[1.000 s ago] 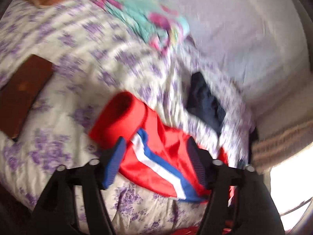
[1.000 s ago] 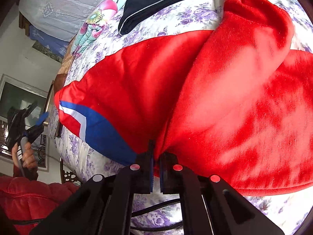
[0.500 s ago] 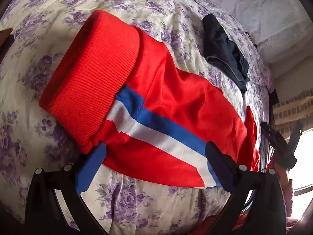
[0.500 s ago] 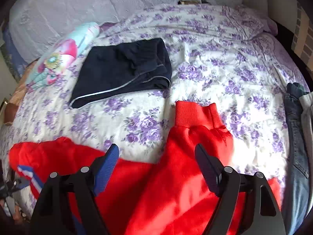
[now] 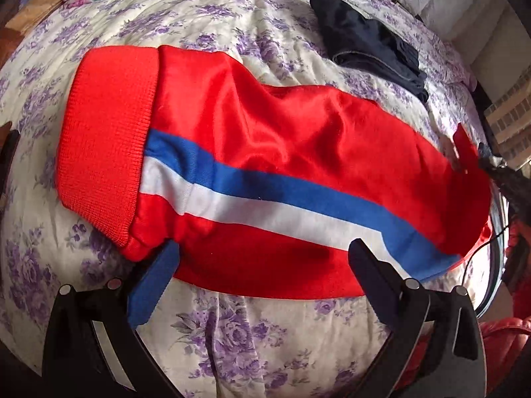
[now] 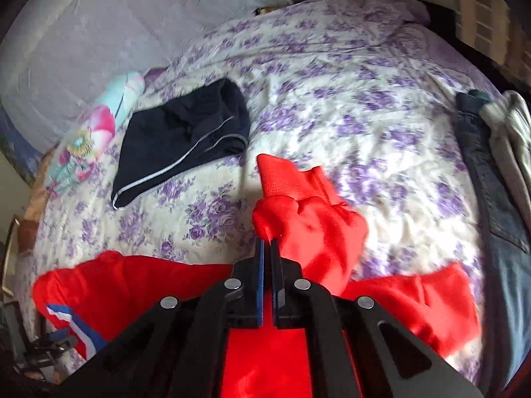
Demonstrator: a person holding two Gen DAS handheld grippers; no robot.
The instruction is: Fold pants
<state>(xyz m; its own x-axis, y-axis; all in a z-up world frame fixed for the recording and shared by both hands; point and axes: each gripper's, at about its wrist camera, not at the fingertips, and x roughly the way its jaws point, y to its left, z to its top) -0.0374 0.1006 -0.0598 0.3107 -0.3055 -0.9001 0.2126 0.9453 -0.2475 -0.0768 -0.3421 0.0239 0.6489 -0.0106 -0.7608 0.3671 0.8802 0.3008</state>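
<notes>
Red pants (image 5: 298, 139) with a blue and white side stripe lie across the floral bedspread (image 5: 232, 338), their ribbed waistband (image 5: 103, 139) at the left. My left gripper (image 5: 265, 265) stands wide open, straddling the near edge of the pants with nothing pinched. In the right wrist view my right gripper (image 6: 267, 243) is shut on the red pants (image 6: 312, 225) just below a ribbed leg cuff (image 6: 285, 175). That leg is bunched and raised off the bed. The rest of the pants spreads left and right under the gripper.
Folded dark navy pants (image 6: 179, 139) lie farther up the bed, also in the left wrist view as the navy pants (image 5: 368, 46). A folded flowered cloth (image 6: 96, 132) sits beside them. Jeans and a grey garment (image 6: 497, 199) lie along the right edge. A pale headboard (image 6: 99, 16) stands behind.
My left gripper opened wider and dropped closer to the waistband end. My right gripper let go of the pants' middle, opened, then shut on the leg near the cuff and lifted it.
</notes>
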